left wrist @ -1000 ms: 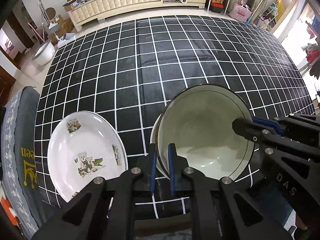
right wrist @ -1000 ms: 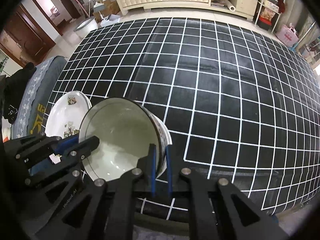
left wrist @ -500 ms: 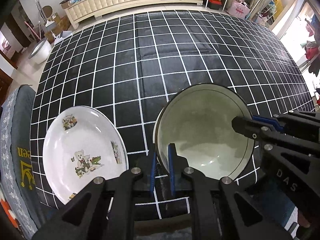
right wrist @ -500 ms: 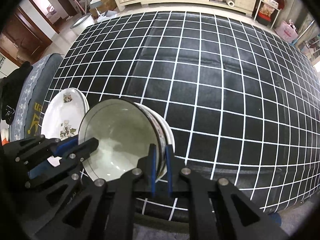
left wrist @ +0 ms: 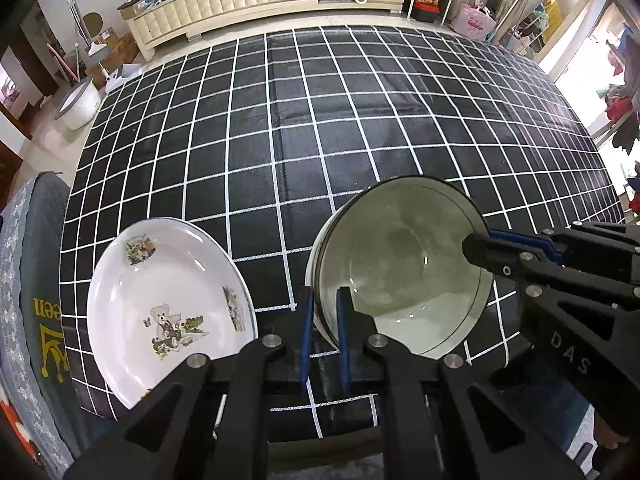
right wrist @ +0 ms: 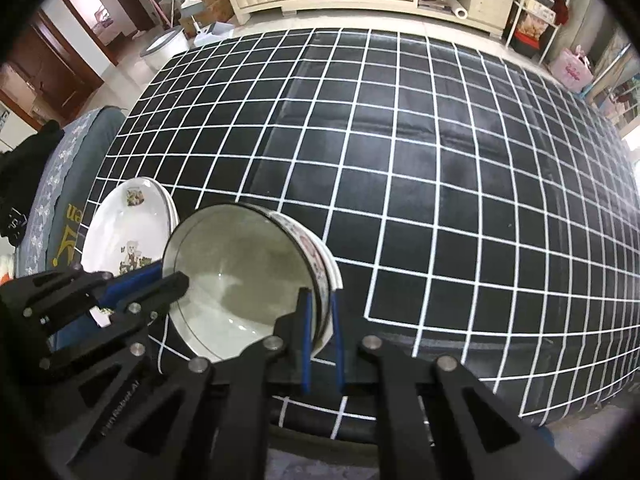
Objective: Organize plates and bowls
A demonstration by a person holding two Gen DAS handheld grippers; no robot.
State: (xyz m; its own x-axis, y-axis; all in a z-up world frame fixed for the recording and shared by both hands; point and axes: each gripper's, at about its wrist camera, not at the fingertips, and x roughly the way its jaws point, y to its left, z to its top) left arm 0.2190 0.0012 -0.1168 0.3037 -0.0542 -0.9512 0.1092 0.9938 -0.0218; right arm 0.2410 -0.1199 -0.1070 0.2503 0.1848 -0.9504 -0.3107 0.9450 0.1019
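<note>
Two grippers, one stack of bowls, plates beside it.

The left gripper [left wrist: 324,316] and the right gripper [right wrist: 320,320] each pinch opposite rims of the bowl stack [right wrist: 248,276], at least two nested bowls, mouth tilted toward the cameras, at the near edge of the checked tablecloth [left wrist: 320,128]. Just left lie the teddy-bear plates [left wrist: 168,304]; I count about two rims, face up.
</note>
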